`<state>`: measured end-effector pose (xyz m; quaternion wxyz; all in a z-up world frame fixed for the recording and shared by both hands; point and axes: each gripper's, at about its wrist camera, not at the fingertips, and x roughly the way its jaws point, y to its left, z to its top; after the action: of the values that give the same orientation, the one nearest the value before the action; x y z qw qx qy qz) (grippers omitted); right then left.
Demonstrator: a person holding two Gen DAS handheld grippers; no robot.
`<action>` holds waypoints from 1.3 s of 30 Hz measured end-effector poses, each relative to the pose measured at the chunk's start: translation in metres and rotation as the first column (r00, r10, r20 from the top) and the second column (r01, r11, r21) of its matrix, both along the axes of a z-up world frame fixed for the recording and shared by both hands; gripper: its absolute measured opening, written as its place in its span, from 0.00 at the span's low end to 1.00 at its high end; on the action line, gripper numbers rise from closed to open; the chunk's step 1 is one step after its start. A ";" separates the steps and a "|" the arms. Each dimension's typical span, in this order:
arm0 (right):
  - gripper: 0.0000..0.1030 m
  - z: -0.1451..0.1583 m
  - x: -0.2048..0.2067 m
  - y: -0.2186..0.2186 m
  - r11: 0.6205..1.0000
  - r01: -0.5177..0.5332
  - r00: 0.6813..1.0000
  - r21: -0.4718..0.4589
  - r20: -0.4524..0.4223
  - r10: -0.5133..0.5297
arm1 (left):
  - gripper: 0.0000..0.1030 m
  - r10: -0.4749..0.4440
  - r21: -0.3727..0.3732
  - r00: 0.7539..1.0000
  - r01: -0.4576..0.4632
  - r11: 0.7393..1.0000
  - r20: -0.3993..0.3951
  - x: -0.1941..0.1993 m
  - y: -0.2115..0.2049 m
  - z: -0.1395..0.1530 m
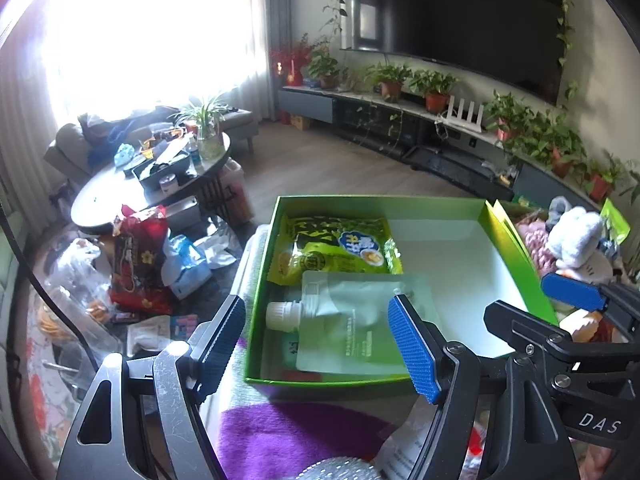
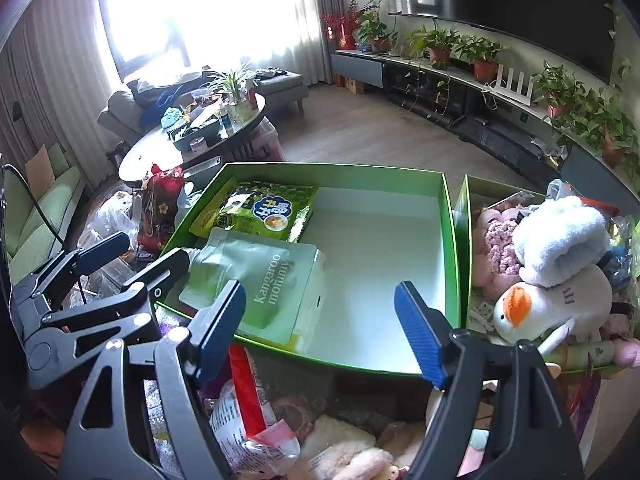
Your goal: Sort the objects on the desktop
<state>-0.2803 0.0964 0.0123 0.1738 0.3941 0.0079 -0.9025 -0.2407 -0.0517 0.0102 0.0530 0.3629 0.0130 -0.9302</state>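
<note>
Sorting underway, green box [image 2: 450,216] as landmark. Inside it, far-left corner: green snack bag [image 2: 260,210]. Just nearer, overlapping that bag's near edge: pale green spout pouch [image 2: 256,280], "kangaroo mommy" print, white cap [image 1: 282,314] twd box's left wall. Rest of box floor bare white.

L gripper [image 1: 320,342]: tongs apart, nothing between them, hovering over box's near-left part above the pouch. R gripper [image 2: 320,328]: tongs apart too, empty, over box's near wall.

To the box's right, touching or just beside it (can't tell): second green box [image 2: 464,216] full of soft toys: white duck plush [image 2: 552,304], pink knitted item [image 2: 500,248].

Unsorted pile on near side of green box: red/white printed packet [image 2: 244,412], pink fluffy item [image 2: 360,464], purple cloth [image 1: 296,432].

Judgement: between picks; pouches go in green box, plush in right one. Next move prob. calls for dropping one gripper into the near pile, closing on the packet's edge, lifting clear of box's near wall.
</note>
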 end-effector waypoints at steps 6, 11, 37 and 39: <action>0.75 -0.001 0.002 -0.002 1.000 -0.015 1.000 -0.007 0.013 0.015 | 0.72 0.012 -0.020 0.999 -0.013 1.000 -0.031 0.006 -0.001 0.008; 0.75 0.001 0.007 -0.001 1.000 -0.016 1.000 -0.004 0.002 0.016 | 0.72 0.008 -0.009 0.999 -0.008 1.000 -0.038 0.008 -0.002 0.010; 0.75 0.001 0.006 0.005 1.000 -0.005 1.000 -0.004 0.022 0.006 | 0.72 -0.014 0.005 1.000 0.014 1.000 -0.013 0.006 0.002 0.004; 0.75 0.002 0.006 0.005 1.000 -0.004 1.000 -0.009 0.022 0.004 | 0.72 -0.014 0.005 1.000 0.014 1.000 -0.012 0.006 0.002 0.004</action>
<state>-0.2740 0.1013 0.0139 0.1774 0.4034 0.0029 -0.8977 -0.2342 -0.0495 0.0143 0.0457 0.3574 0.0131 -0.9327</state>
